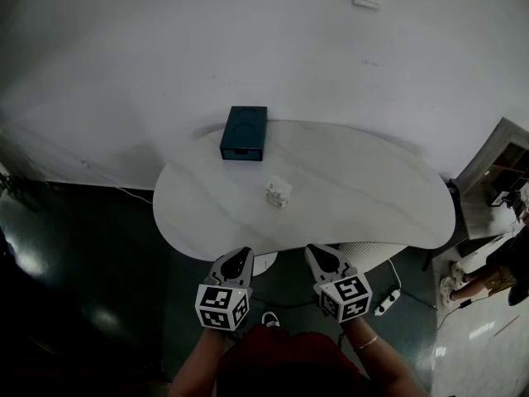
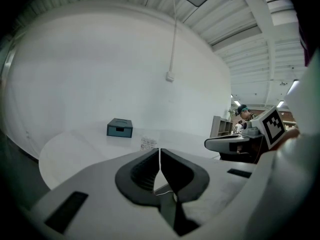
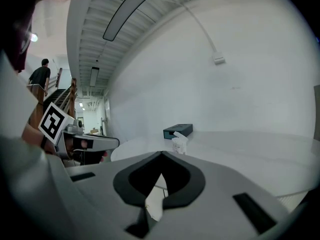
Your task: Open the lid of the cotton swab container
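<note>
The cotton swab container point(image 1: 278, 193) is a small clear box standing near the middle of the white table point(image 1: 372, 197); it also shows small and far off as the container point(image 2: 149, 143) in the left gripper view and the container point(image 3: 179, 144) in the right gripper view. My left gripper point(image 1: 240, 260) hangs shut at the table's near edge, holding nothing. My right gripper point(image 1: 317, 255) is beside it, also shut and empty. Both are well short of the container. In their own views the left gripper point(image 2: 159, 156) and right gripper point(image 3: 161, 160) have their jaws together.
A dark teal box point(image 1: 243, 132) lies at the table's far edge near the white wall. A power strip point(image 1: 387, 301) lies on the floor at the right. A shelf unit point(image 1: 496, 180) and a person's legs point(image 1: 479, 279) are at the far right.
</note>
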`<state>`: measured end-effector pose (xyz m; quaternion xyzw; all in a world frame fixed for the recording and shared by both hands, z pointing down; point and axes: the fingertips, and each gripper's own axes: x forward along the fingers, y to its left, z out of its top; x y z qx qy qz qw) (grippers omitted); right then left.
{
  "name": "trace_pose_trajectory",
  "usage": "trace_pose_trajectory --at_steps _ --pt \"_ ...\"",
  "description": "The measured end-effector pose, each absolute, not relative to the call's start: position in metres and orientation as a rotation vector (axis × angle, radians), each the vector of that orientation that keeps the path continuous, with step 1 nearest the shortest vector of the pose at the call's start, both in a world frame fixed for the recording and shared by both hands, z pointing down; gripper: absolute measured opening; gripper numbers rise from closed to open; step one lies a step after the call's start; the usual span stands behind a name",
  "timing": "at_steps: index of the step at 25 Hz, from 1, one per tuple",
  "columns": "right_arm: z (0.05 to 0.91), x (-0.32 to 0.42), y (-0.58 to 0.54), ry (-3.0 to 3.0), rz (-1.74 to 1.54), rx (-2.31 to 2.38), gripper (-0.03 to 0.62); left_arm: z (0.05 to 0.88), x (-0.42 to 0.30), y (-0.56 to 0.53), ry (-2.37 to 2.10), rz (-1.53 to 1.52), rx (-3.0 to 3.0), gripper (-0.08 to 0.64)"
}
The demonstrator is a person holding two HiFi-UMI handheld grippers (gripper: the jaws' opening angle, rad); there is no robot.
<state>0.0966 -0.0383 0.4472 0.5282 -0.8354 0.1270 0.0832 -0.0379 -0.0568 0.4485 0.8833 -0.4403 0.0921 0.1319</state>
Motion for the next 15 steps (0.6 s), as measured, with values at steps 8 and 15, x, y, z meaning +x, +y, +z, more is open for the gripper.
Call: trace_pose_trajectory --at_steps 8,15 --pt "0.433 0.116 -0.010 -2.512 0.356 1.646 0.015 0.436 -0.037 -0.029 -1.344 0.241 2.547 0.032" --pt "0.421 0.119 0.019 -2.537 0.330 1.694 0.015 0.424 -0.041 -0.003 -1.401 0.219 2.548 0.032"
